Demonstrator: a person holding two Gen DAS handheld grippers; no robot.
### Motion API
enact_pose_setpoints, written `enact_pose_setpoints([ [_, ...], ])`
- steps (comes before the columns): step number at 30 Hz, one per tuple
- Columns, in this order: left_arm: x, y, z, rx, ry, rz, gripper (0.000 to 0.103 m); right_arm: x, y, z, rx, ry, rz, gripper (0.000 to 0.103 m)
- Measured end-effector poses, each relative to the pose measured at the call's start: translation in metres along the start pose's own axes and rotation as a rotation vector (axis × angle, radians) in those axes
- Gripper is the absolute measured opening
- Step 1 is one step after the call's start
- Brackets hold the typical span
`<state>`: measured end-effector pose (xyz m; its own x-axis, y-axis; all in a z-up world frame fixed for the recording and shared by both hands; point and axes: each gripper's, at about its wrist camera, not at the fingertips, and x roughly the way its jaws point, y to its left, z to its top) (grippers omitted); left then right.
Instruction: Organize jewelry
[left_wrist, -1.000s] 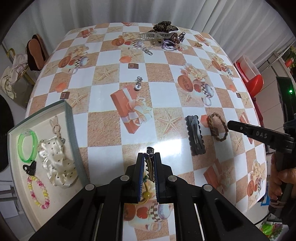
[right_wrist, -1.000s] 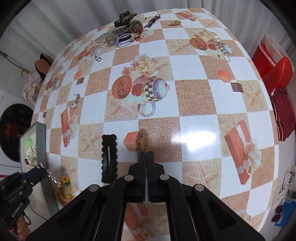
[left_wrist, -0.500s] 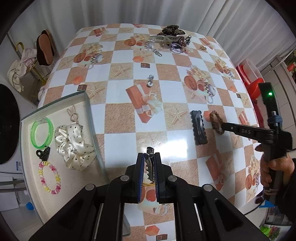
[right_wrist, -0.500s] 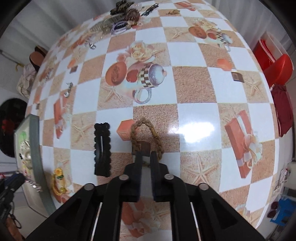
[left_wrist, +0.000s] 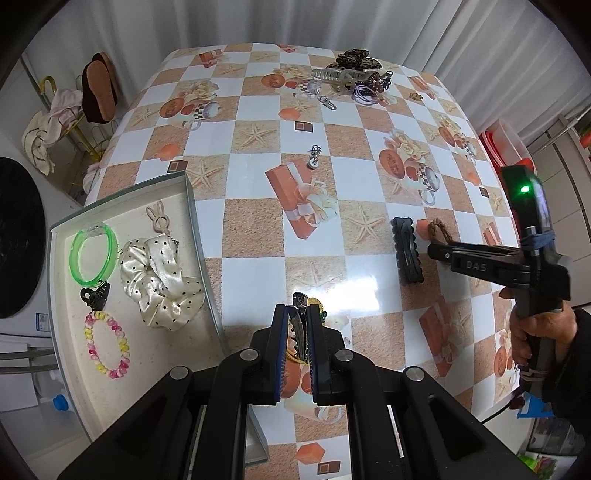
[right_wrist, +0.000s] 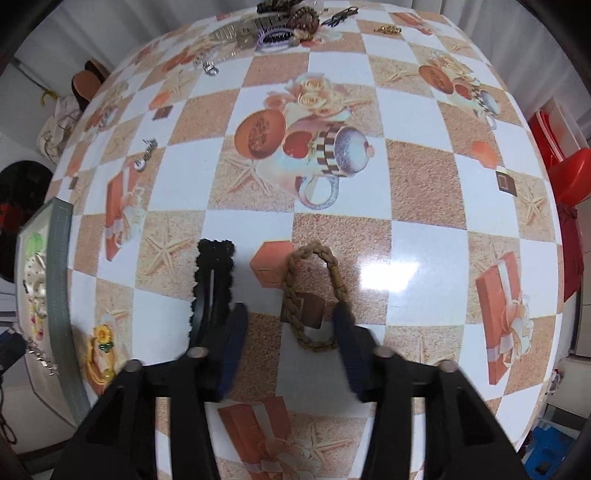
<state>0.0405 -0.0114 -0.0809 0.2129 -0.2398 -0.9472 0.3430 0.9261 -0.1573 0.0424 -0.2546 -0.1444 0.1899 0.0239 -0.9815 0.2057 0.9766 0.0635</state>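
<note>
My left gripper (left_wrist: 297, 310) is shut on a silver toothed hair clip (left_wrist: 300, 325) with a yellow sunflower piece hanging under it, just right of the grey tray (left_wrist: 192, 221). The same clip (right_wrist: 99, 339) shows in the right wrist view beside the tray's wall (right_wrist: 59, 277). My right gripper (right_wrist: 290, 314) points down over a brown braided bracelet (right_wrist: 314, 291); its jaws are opening and the bracelet's near end lies between them, not pinched. From the left wrist view, the right gripper (left_wrist: 436, 251) hovers at the bracelet (left_wrist: 439, 229). A black scalloped hair clip (right_wrist: 214, 280) lies just left of it.
In the tray lie a green bangle (left_wrist: 92, 254), a cream dotted scrunchie (left_wrist: 162, 280), a small black claw clip (left_wrist: 94, 297), a pastel coil tie (left_wrist: 107, 343) and a bunny keyring (left_wrist: 159, 218). A pile of accessories (left_wrist: 351, 77) sits at the far edge. A silver charm (left_wrist: 314, 157) lies mid-table.
My right gripper has sunk toward the bracelet and its jaws have gone from shut to spread around the bracelet's near end. The left gripper has drawn back a little, still holding the clip.
</note>
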Motion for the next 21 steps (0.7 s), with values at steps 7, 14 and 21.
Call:
enact_pose_setpoints([
  [7,-0.001,-0.002,-0.001,-0.003,0.003,0.003,0.015,0.002,0.014,-0.001,-0.083,0.013,-0.077,0.005],
  [14,-0.011,0.003,-0.003,-0.020,-0.013,-0.001,0.015,-0.032,-0.003,-0.004,0.054,-0.031,0.040,0.005],
  [21,-0.026,0.016,-0.009,-0.046,-0.030,-0.005,0.015,-0.068,0.001,-0.007,0.103,-0.066,0.116,0.005],
])
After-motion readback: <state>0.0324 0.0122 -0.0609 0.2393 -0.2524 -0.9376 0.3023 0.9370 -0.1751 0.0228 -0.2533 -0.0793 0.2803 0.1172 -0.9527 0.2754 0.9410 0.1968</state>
